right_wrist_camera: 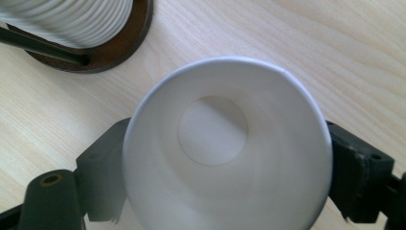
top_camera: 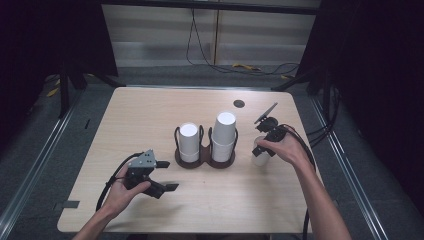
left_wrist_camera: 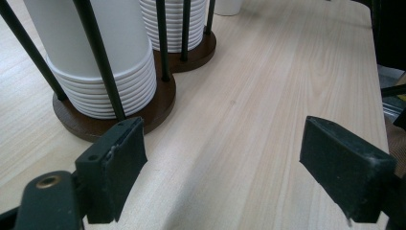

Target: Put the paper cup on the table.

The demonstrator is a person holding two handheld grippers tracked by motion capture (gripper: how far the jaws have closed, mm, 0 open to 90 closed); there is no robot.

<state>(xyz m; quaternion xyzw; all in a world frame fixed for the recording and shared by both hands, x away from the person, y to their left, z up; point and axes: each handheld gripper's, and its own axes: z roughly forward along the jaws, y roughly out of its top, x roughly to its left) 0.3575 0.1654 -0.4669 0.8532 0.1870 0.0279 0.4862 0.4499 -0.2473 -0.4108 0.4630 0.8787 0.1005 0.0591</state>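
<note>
Here the right tongs [right_wrist_camera: 225,191] clasp an upright paper cup [right_wrist_camera: 225,143] at centre frame, keeping it steady beside the holder [top_camera: 205,160]; the left tongs [left_wrist_camera: 239,172] gape empty above the worktop [left_wrist_camera: 268,96].

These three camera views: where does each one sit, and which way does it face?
High view: above the person's side, facing forward and down on the table; both forearms show.
Left gripper view: rides the left claw, open, facing the cup holder.
Right gripper view: rides the right claw, looking into the white cup it clamps.
All views share the holder.
</note>
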